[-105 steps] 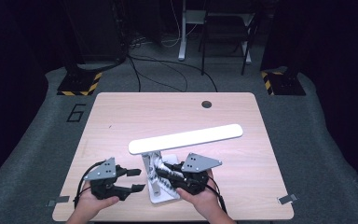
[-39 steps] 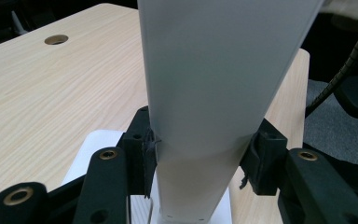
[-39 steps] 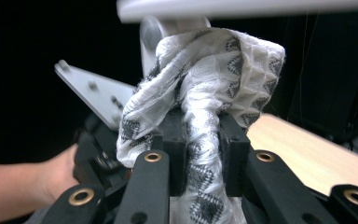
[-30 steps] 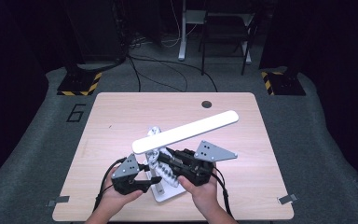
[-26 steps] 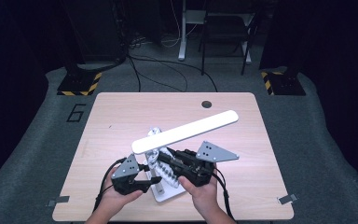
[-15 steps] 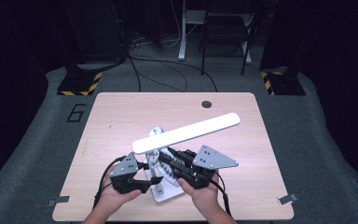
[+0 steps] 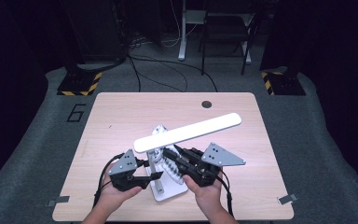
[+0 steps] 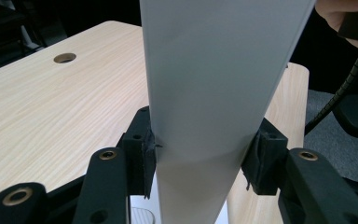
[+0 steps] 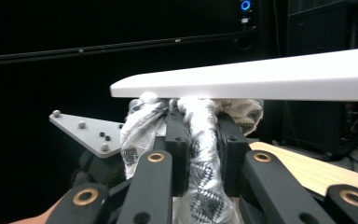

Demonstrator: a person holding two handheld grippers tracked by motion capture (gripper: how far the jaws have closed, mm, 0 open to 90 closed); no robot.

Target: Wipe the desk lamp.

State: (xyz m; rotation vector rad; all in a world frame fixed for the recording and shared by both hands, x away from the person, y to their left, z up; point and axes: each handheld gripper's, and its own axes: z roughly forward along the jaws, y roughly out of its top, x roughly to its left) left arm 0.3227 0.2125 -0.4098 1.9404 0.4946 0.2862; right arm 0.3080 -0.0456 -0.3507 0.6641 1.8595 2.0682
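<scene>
A white desk lamp stands near the table's front edge: its long flat head (image 7: 189,131) slants up to the right above a white base (image 7: 165,190). Its neck is wrapped in patterned cloth (image 9: 203,140). My right gripper (image 9: 200,135) is shut on that wrapped neck just under the head (image 9: 261,77); in the high view it (image 7: 171,157) reaches in from the right. My left gripper (image 8: 200,154) has just been closing and its pads press both edges of the lamp's flat white post (image 8: 205,93). It (image 7: 151,169) comes in from the left.
The light wooden table (image 7: 121,116) has a round cable hole (image 7: 206,103) at the back right. Grey carpet surrounds it, with yellow-black striped feet (image 7: 79,86) and cables beyond the far edge. Both hands sit close to the table's front edge.
Since the oldest frame my left gripper has moved right onto the lamp, and the head's far end has swung up and back. Over the last second hardly anything has shifted.
</scene>
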